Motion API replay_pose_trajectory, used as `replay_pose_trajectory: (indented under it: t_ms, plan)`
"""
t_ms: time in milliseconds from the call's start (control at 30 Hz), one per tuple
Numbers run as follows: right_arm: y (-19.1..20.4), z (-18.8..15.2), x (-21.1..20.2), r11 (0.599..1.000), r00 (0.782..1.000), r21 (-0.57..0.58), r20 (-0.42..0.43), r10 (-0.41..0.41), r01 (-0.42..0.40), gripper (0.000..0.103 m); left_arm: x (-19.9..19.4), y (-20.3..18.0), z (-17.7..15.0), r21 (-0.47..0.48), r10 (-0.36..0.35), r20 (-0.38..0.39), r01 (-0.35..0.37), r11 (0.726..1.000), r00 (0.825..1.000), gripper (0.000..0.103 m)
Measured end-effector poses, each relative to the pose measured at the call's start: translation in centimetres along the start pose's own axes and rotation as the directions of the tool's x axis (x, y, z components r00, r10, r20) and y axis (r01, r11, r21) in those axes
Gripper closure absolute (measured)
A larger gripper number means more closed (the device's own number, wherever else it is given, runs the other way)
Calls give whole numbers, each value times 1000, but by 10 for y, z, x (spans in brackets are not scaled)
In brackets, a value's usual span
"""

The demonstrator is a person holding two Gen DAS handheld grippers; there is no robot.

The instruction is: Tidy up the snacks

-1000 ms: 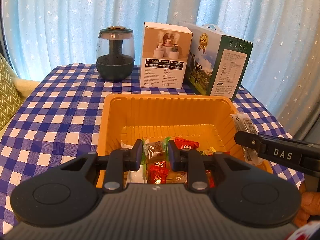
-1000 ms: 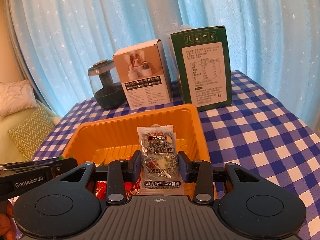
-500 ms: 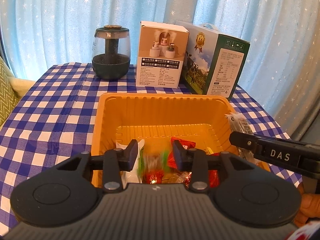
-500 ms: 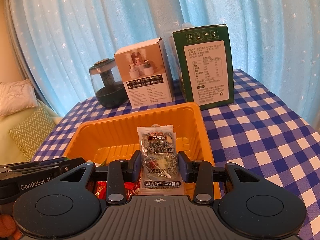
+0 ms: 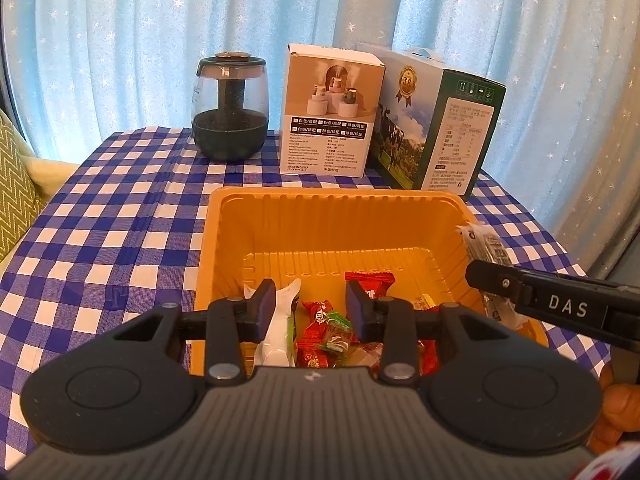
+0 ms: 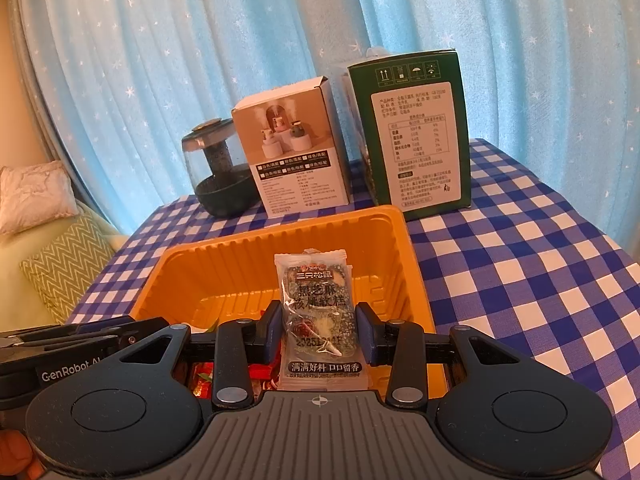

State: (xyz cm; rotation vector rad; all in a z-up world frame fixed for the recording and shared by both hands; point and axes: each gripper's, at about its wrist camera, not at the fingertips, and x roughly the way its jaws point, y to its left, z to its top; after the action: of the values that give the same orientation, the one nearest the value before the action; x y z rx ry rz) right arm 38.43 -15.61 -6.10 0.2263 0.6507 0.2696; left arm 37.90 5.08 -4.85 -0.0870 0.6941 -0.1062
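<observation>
the left gripper (image 5: 311, 310) hangs over the near end of the orange tray (image 5: 224, 216) with its jaws now spread wide and nothing between them. a second ago they were pinched close together on a small green-ended sweet; half a second ago they were parting with that sweet blurred between them. now the green-wrapped sweet (image 5: 336, 330) lies in the heap of red sweets (image 5: 318, 312) on the tray floor, beside a white packet (image 5: 280, 320). so one more snack is in, as i judge it, and that hand is free.

further right, the right gripper (image 6: 318, 330) has not let go: its jaws are closed on the sides of the dark sesame snack packet (image 6: 318, 312), held upright above the tray's near right part, just as in both earlier looks. the view behind it has crept a little, so the hand seems to be drifting, not dropping yet. that packet looks next to go in.

at the back of the checked worktop (image 5: 100, 208) the dark jar (image 5: 230, 108), white box (image 5: 330, 108) and green carton (image 5: 436, 120) stand untouched.
</observation>
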Motion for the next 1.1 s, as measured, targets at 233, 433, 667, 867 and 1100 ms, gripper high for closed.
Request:
replay_pose_trajectory:
  t_ms: [233, 433, 667, 867, 1100]
  plan:
    - [1, 0, 0, 1000, 1000, 2, 4, 5, -5, 64, -1, 1, 0, -1, 7, 0, -7, 1000, 1000, 68]
    - [3, 1, 1, 1000, 1000, 1, 9, 15, -15, 64, -1, 3, 0, -2, 10, -1, -10, 1000, 1000, 64]
    - [-5, 6, 0, 995, 995, 73, 78, 60, -66, 30, 2, 5, -2, -2, 38, -17, -38, 999, 999, 54]
    - [-14, 9, -2, 994, 996, 102, 79, 31, -39, 22, 4, 7, -3, -3, 61, -26, -62, 998, 998, 50]
    - [-14, 6, 1, 996, 999, 91, 47, 13, -18, 22, 4, 5, -4, 12, 68, -21, -68, 998, 997, 40]
